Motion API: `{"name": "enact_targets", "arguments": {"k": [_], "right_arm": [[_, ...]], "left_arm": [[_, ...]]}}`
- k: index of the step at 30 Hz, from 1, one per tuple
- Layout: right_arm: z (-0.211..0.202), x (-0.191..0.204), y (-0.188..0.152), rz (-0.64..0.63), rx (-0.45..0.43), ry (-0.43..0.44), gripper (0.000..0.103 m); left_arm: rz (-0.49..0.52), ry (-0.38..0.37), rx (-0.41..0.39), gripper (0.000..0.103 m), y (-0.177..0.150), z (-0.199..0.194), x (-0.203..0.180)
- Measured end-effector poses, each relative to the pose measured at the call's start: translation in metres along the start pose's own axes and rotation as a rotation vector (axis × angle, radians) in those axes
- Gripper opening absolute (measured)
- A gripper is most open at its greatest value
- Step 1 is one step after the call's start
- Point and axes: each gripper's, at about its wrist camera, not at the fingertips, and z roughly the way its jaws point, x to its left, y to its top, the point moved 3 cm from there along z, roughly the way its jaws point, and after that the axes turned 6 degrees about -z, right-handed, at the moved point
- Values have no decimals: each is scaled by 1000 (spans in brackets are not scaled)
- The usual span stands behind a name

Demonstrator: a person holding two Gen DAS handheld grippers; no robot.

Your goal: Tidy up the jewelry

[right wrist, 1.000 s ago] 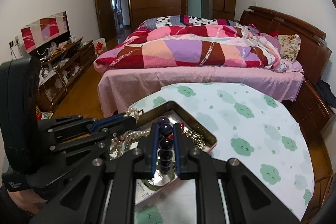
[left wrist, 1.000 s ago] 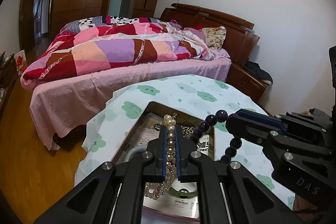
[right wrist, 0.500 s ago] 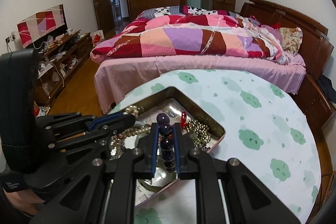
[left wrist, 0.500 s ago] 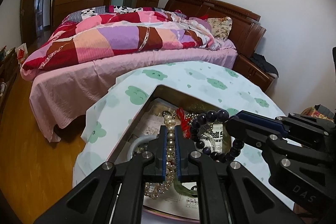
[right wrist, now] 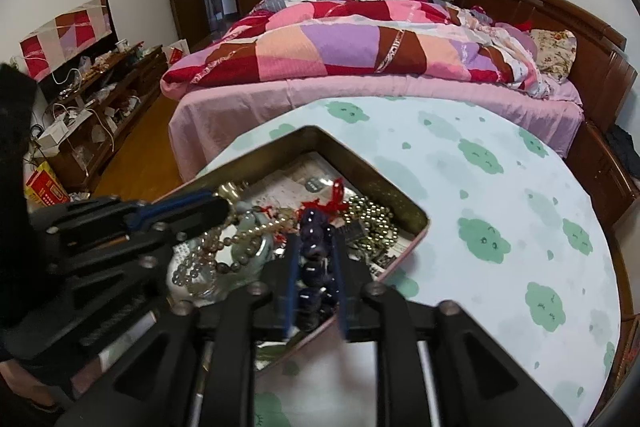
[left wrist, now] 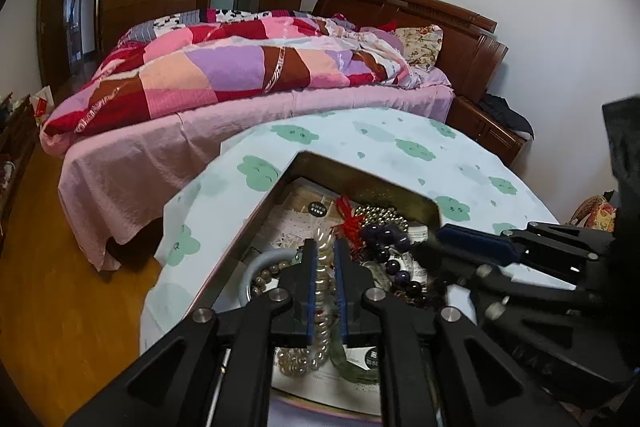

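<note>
The tin [left wrist: 362, 183] stands on the round table [left wrist: 400, 143], which has a light cloth with green clouds, and it is the landmark for all the rest. Both grippers point down into the tin, side by side.

The left gripper [left wrist: 323, 259] is over the near part of the tin. Its jaws are opening. The pearl string [left wrist: 322, 291] runs between them, and a thin gap shows on each side of the beads, so the pads are not pressing it. The lower loop of the string lies on the papers at the bottom of the tin, beside a grey bangle [left wrist: 256, 267].

The right gripper [right wrist: 314, 255] is over the near right side of the tin, close to the rim. Its jaws are opening too. The dark bead bracelet [right wrist: 314, 259] is between them, with clear space to both blue pads, and its beads rest among the other things in the tin.

Deeper in the tin, past the bracelet, lie a red knot tassel [right wrist: 330, 203] and a heap of small gold beads [right wrist: 370, 217]. A brown bead bracelet [right wrist: 236, 259] lies in the left part of the tin, near the left gripper.

Behind the table is a bed [right wrist: 360, 43] with a patchwork quilt.
</note>
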Motion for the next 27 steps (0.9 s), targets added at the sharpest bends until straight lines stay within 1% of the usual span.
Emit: {"name": "enact_targets", "arguments": {"k": [1,2,3,4,5,6,7,10,13,15,19,23,27], "right_arm": [[-6,-2,-2,4,-12,-11,48],[-11,-4,-4,7,-29,-24,53],[-18,-7,-5,14,-45,-40,53],[-22,-10,-7,22,-50,-49,55],[-30,-13,-8,32,-60,-54,60],[-36,-14,-10,39,-72,-56,63],[-47,-16,-12,45,-94,-65,66],[-71,-17,-14,50,-139,-100,70],[-91,-19,-15,58,-191,-127,77],[-103,-19,-14,61,-224,-148,77],[-111,-20,-10,76,-257,-148,77],[-113,-21,-10,83,-266,-149,79],[-111,-21,-11,90,-265,-144,79]], "left_arm": [[0,-1,-11,32,1,-4,-1],[-5,19,-41,50,3,-13,-1],[-11,31,-66,61,5,-19,-1],[-20,28,-95,79,7,-28,-1],[-31,5,-134,81,9,-40,-1],[-34,-4,-144,81,10,-46,-1],[-31,-3,-152,81,11,-52,-2],[-28,34,-191,81,17,-71,-5],[-29,32,-225,81,22,-87,-7],[-27,42,-250,81,25,-97,-8],[-27,33,-270,81,30,-108,-8],[-20,41,-279,81,30,-110,-8],[-29,42,-268,81,29,-106,-5]]}}
